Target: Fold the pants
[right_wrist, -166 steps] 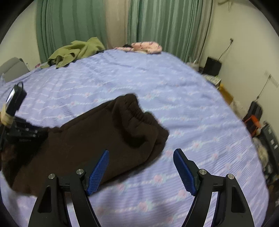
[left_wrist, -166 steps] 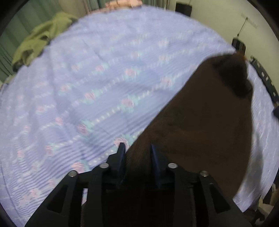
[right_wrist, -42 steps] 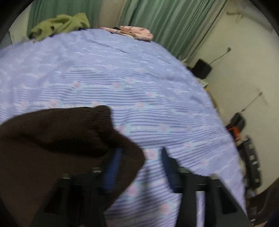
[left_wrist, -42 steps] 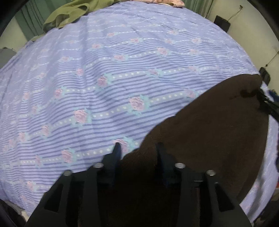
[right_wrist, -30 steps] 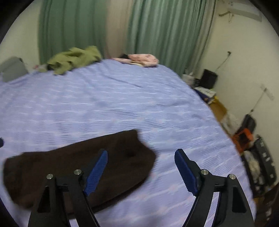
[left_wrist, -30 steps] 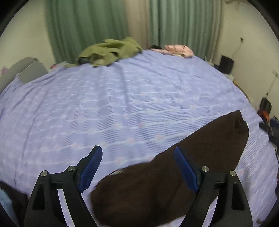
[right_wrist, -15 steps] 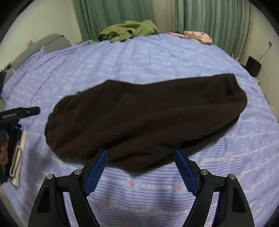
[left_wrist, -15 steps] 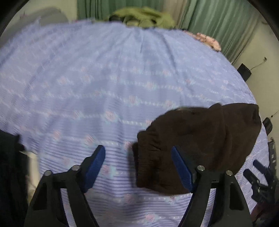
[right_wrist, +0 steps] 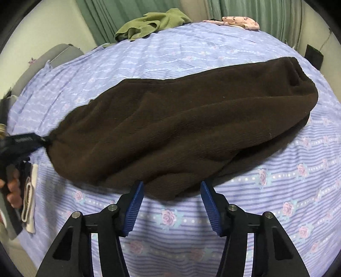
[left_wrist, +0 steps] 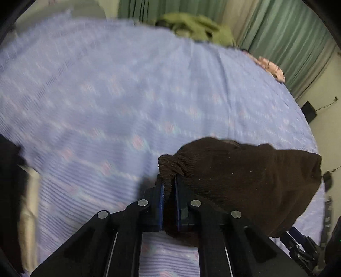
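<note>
Pants (right_wrist: pixel 187 127) cross floral bedspread (right_wrist: pixel 213 44); left tongs (left_wrist: pixel 168 191) clamp them, right tongs (right_wrist: pixel 171 204) apart.

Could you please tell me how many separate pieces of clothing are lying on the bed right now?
3: the brown pants in the middle, a green garment at the far edge, and a pink garment to its right. More may lie out of view.

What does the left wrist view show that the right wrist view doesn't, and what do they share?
Only the left wrist view shows the left tongs close up, pinching a bunched corner of the brown pants. Only the right wrist view shows the pants' full length, the open right tongs at their near edge, and a grey cushion. Both show the floral bedsheet, the green garment, the pink cloth and the green curtains.
</note>
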The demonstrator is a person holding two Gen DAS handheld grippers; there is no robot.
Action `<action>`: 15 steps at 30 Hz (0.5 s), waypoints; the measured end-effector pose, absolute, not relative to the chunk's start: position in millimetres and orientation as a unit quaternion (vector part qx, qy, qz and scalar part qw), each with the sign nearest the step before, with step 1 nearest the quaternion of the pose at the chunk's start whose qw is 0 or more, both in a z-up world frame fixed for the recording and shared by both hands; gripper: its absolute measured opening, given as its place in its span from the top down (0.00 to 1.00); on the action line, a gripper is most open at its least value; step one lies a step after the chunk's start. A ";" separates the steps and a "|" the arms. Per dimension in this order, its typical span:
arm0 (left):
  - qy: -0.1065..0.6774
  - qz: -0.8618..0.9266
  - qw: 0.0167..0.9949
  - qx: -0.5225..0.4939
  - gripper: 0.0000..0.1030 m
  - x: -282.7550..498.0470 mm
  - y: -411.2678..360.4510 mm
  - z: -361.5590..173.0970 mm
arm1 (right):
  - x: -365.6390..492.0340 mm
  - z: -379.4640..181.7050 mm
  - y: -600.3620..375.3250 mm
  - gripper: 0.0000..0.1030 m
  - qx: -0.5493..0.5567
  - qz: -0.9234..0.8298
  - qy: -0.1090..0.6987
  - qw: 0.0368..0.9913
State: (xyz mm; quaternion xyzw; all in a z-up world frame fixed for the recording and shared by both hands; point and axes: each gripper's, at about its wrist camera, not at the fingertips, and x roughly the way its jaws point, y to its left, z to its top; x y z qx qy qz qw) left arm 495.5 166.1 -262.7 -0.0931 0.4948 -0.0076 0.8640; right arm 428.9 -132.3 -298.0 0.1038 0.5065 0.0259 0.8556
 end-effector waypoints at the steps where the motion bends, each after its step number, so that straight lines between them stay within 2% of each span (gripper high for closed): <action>1: 0.494 0.001 0.866 -0.085 0.90 497.5 165.2 -262.0 | 429.6 -297.7 -132.1 0.49 0.106 0.031 0.505 0.856; 11: 0.527 0.038 0.845 -0.084 0.89 504.3 172.9 -295.0 | 447.3 -312.4 -130.5 0.55 0.149 0.075 0.502 0.849; 12: 0.527 0.038 0.846 -0.076 0.89 506.3 169.8 -293.8 | 451.1 -318.1 -133.2 0.62 0.155 0.074 0.506 0.845; 13: 0.526 0.038 0.847 -0.064 0.89 507.0 167.0 -293.2 | 454.4 -322.9 -135.4 0.76 0.161 0.078 0.511 0.841; 15: 0.520 0.039 0.853 -0.038 0.89 503.6 159.5 -287.8 | 456.0 -325.0 -139.3 0.83 0.178 0.093 0.521 0.830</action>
